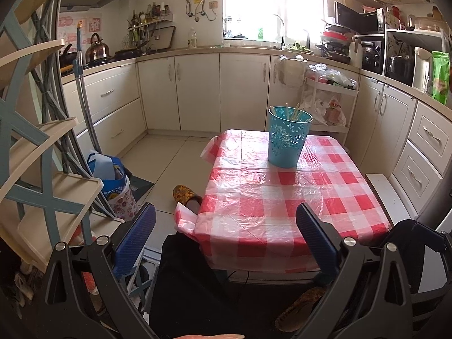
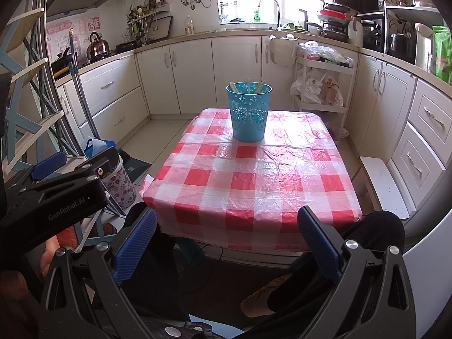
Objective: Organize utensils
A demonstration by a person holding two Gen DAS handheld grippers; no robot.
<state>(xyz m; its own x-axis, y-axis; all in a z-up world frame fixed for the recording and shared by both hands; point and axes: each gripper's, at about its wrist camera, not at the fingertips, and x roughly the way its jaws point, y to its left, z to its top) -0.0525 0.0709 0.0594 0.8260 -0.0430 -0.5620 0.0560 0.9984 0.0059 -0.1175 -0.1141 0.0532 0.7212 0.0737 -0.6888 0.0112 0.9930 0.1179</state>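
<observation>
Left wrist view, left to right. Shelf rack [image 1: 42,169] sits far left of the left gripper [image 1: 226,234], outside its left finger. Blue bag [image 1: 108,175] on the floor ahead-left, mop handle [image 1: 84,99] leaning up behind it. Slipper [image 1: 186,195] on the floor ahead, just off the table's near-left corner. Left gripper is spread wide with nothing between the blue pads [image 1: 135,240]; it hangs off the near edge of the table, left finger over the floor, right finger over the red-checked tablecloth [image 1: 268,212]. Blue basket [image 1: 288,138] stands upright on the far part of the cloth, ahead and slightly right of the gripper, well apart from it. Chopsticks [image 1: 296,111] stick up out of the basket rim, leaning. White cart [image 1: 327,104] with bags behind the table, ahead-right. Cabinet drawers [image 1: 423,152] far right.

Right wrist view, left to right. Left gripper body [image 2: 53,195] shows at far left, beside the right gripper [image 2: 227,234]. Floral bin [image 2: 118,183] on the floor ahead-left. Right gripper is also wide apart, empty, pads [image 2: 319,243] low at the near table edge. Basket [image 2: 248,111] straight ahead on the far half of the cloth [image 2: 254,180], upright, chopsticks [image 2: 260,84] inside; rest of what's in it can't be made out. White stool [image 2: 381,186] right of the table, ahead-right.
</observation>
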